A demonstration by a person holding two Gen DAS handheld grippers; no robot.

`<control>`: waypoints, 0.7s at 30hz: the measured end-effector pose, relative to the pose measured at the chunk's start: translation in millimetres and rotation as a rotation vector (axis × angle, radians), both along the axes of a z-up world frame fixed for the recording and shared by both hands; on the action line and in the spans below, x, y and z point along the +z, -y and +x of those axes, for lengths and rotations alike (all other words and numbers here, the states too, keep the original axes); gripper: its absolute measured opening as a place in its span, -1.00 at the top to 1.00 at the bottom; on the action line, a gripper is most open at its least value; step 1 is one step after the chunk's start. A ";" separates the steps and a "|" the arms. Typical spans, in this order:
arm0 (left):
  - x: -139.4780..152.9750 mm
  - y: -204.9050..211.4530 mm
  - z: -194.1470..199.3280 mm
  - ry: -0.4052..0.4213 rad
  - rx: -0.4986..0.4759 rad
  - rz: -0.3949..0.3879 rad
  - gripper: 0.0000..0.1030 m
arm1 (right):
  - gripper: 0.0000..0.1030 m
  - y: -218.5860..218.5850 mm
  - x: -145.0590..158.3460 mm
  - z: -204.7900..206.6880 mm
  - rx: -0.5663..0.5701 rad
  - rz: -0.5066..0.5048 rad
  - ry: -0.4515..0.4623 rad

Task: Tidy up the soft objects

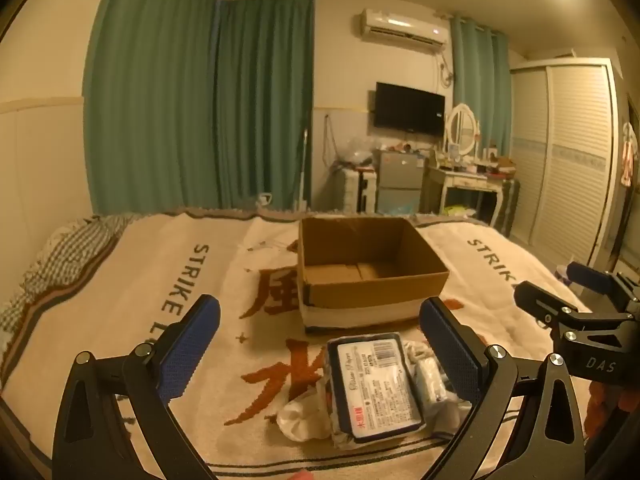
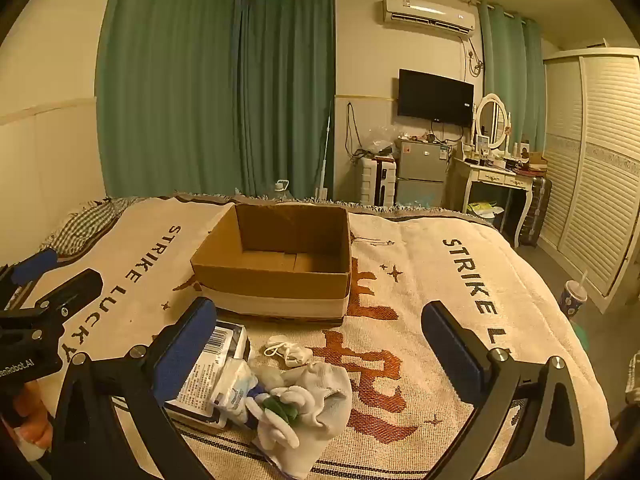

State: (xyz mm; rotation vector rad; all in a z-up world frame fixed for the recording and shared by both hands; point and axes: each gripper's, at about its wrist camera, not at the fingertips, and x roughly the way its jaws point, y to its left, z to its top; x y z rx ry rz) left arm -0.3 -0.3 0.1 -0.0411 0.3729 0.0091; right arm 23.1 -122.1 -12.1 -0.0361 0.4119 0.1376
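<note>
An open, empty cardboard box point(image 1: 370, 268) stands on the bed blanket; it also shows in the right wrist view point(image 2: 276, 268). In front of it lies a pile of soft things: a pack of tissue paper point(image 1: 376, 388) point(image 2: 208, 372), a small tissue packet point(image 2: 236, 388), a white glove point(image 2: 304, 404) and a white face mask point(image 2: 288, 350). My left gripper point(image 1: 320, 344) is open, above the tissue pack. My right gripper point(image 2: 320, 344) is open, above the glove and mask. Each gripper shows at the edge of the other's view.
The beige blanket point(image 2: 460, 280) with "STRIKE LUCKY" lettering covers the bed. A checked pillow point(image 1: 68, 248) lies at far left. Beyond the bed are a dressing table point(image 2: 500, 176), a small fridge point(image 2: 420, 176) and a wardrobe point(image 2: 600, 168). A cup point(image 2: 572, 296) stands on the floor at right.
</note>
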 end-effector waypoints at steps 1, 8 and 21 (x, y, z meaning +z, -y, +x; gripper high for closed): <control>-0.2 0.0 0.1 -0.001 0.001 0.000 -0.98 | -1.00 -0.4 -0.1 0.2 0.002 -0.004 -0.003; -0.4 -1.8 -3.5 -0.002 0.002 -0.001 -0.97 | -1.00 0.1 0.0 0.2 -0.001 0.001 0.004; -1.4 0.0 0.4 -0.013 0.002 0.015 -0.97 | -1.00 0.8 -4.6 1.9 -0.002 -0.003 -0.004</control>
